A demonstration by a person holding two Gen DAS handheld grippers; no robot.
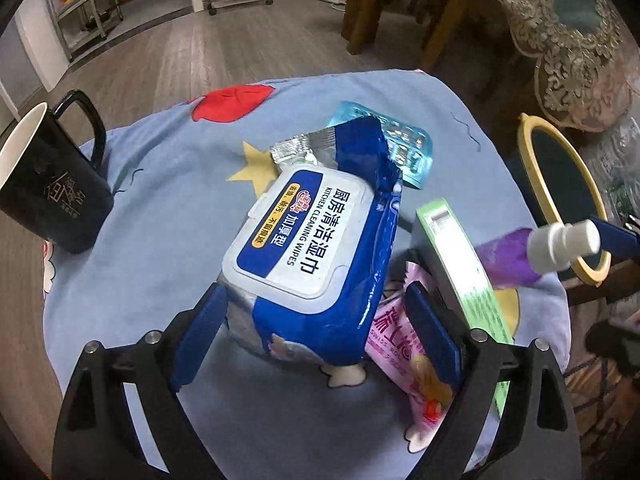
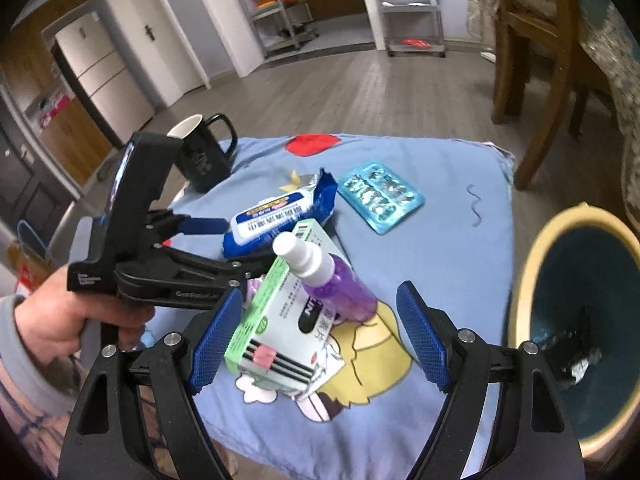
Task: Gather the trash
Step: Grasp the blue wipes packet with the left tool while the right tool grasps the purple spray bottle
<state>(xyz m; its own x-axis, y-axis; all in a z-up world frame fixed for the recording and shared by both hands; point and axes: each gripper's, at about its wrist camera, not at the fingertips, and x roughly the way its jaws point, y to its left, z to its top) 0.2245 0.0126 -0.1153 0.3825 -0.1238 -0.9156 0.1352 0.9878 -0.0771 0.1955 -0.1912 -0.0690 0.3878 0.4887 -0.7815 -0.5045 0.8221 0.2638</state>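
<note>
- Wipes pack [image 1: 308, 248] sits between the wide-spread fingers of the left gripper [image 1: 316, 344], pads not pressing it.
- Right gripper [image 2: 320, 340] gapes empty, white box [image 2: 280, 320] and purple spray bottle [image 2: 336, 284] between its fingers.

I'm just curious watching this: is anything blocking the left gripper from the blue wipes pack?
Nothing visible. The left gripper already straddles the wipes pack, jaws open. A pink wrapper lies beside the right-hand finger.

Glossy plastic wipes pack [image 1: 316, 256] – matt cotton-like cloth [image 1: 168, 184] – shiny ceramic mug [image 1: 52, 184]
</note>
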